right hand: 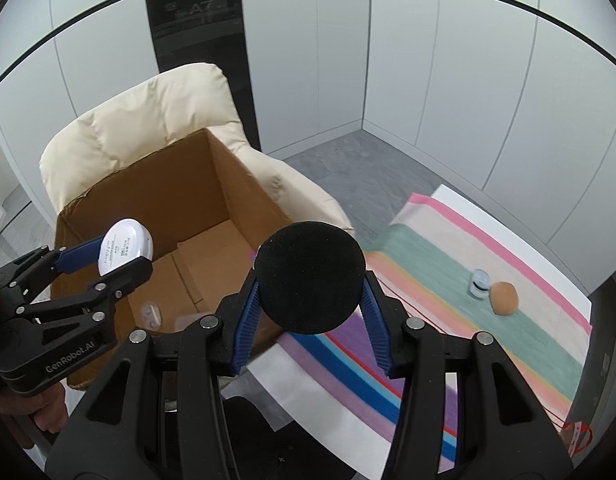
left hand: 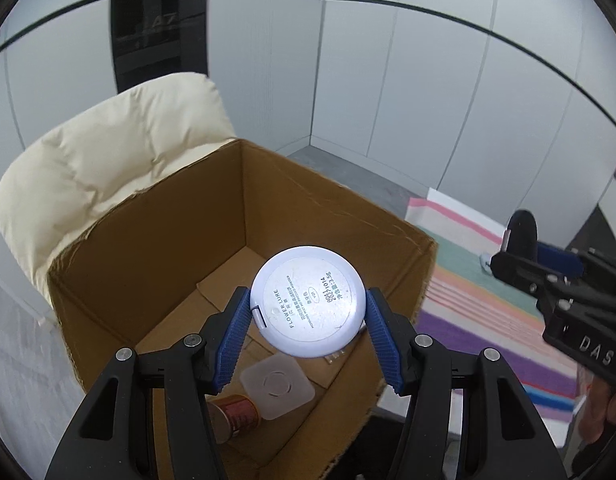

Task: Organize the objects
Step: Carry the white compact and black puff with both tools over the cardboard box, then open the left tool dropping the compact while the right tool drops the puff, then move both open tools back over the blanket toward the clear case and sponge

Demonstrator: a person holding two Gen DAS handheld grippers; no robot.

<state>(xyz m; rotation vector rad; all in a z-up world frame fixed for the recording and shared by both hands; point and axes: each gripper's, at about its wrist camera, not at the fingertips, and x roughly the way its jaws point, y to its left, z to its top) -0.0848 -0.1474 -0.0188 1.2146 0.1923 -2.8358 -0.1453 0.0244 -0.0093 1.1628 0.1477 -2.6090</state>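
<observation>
My left gripper (left hand: 308, 308) is shut on a round white powder compact (left hand: 308, 300), held above the open cardboard box (left hand: 148, 216). From the right wrist view the same compact (right hand: 126, 246) hangs over the box's near left corner (right hand: 212, 160). My right gripper (right hand: 309, 280) is shut on a round black puff (right hand: 309, 276), over the box's right wall and the striped cloth (right hand: 487, 320). In the left wrist view the right gripper (left hand: 519, 248) shows at the right with the black puff (left hand: 521, 234) edge-on. On the box floor lie a clear square lid (left hand: 278, 386) and a red-brown can (left hand: 236, 412).
The box rests on a cream padded chair (right hand: 148, 120). On the striped cloth stand a small clear jar (right hand: 479, 283) and a brown egg-shaped thing (right hand: 504, 298). Grey floor and white wall panels lie behind. A hand (right hand: 48, 412) holds the left gripper's handle.
</observation>
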